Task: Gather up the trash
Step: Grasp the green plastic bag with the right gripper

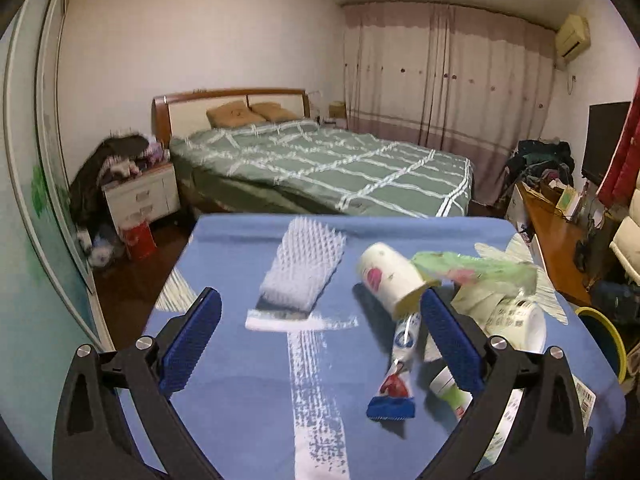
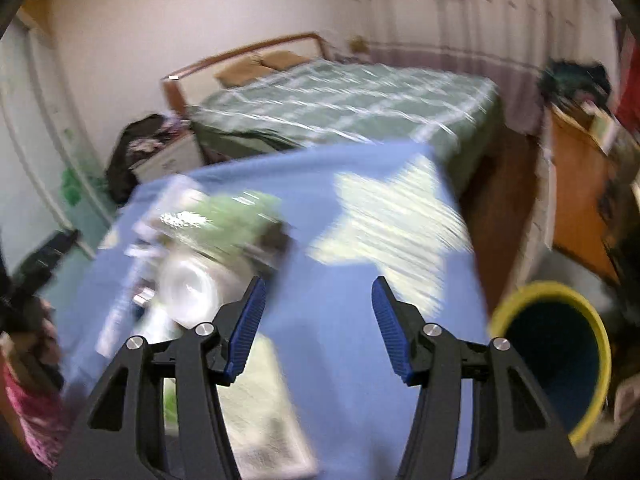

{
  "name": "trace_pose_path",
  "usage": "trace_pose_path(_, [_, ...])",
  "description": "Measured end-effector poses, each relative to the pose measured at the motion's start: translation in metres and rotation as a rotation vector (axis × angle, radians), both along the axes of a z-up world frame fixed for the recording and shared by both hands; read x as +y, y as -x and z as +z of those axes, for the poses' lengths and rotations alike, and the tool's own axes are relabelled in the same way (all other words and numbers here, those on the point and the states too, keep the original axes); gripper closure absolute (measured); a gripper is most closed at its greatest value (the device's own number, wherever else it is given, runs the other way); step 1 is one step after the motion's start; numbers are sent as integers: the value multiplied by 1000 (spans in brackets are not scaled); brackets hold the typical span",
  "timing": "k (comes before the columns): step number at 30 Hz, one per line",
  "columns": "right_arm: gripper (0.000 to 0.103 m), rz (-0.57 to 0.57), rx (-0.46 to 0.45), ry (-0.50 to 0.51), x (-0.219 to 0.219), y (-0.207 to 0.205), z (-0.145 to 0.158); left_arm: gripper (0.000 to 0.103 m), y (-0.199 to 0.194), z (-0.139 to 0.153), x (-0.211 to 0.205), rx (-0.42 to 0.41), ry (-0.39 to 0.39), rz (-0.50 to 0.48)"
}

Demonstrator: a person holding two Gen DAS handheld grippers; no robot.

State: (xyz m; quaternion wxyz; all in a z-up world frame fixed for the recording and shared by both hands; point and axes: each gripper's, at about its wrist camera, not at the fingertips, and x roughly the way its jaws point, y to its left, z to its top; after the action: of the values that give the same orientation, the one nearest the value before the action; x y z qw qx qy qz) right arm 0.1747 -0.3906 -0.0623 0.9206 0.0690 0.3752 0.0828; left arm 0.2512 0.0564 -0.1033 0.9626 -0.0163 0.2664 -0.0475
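Trash lies in a heap on the right side of the blue cloth-covered table (image 1: 240,400): a white paper cup with a pink heart (image 1: 386,280) on its side, a green plastic wrapper (image 1: 480,270), a second printed cup (image 1: 516,320) and a blue, red and white candy wrapper (image 1: 396,376). My left gripper (image 1: 320,296) is open wide above the cloth with nothing between its pads; its right finger (image 1: 448,340) stands amid the heap. In the blurred right wrist view, my right gripper (image 2: 319,282) is open over bare cloth, with the trash heap (image 2: 200,264) to its left.
A yellow-rimmed bin (image 2: 560,352) with a dark blue inside stands on the floor off the table's right edge; the bin (image 1: 604,328) also shows in the left wrist view. A bed (image 1: 320,168) lies beyond the table. A pink sleeve (image 2: 28,400) is at lower left.
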Motion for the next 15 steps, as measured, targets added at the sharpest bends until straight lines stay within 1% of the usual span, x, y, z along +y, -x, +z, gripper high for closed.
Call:
trace_pose_path(2, [50, 77, -29, 27, 34, -13, 8, 5, -2, -5, 2, 18, 6, 14])
trace_pose_path(5, [50, 164, -42, 73, 78, -35, 14, 5, 2, -3, 12, 2, 24, 49])
trace_pose_path(6, [45, 179, -46, 94, 87, -40, 13, 5, 4, -2, 17, -4, 37, 60])
trace_pose_path(7, [36, 197, -62, 143, 103, -46, 14, 5, 5, -1, 21, -6, 50, 65])
trace_pose_path(9, [30, 219, -102, 235, 125, -50, 14, 5, 6, -1, 27, -5, 73, 76])
trace_pose_path(10, [30, 237, -121, 304, 139, -48, 12, 5, 6, -1, 30, -1, 85, 78])
trace_pose_path(11, [30, 251, -129, 346, 147, -51, 9, 5, 6, -2, 32, 4, 97, 78])
trace_pose_path(13, [30, 272, -130, 405, 159, -59, 2, 5, 5, -2, 31, 11, 108, 78])
trace_pose_path(15, [30, 276, -102, 454, 167, -71, -7, 5, 5, -3, 30, 17, 108, 73])
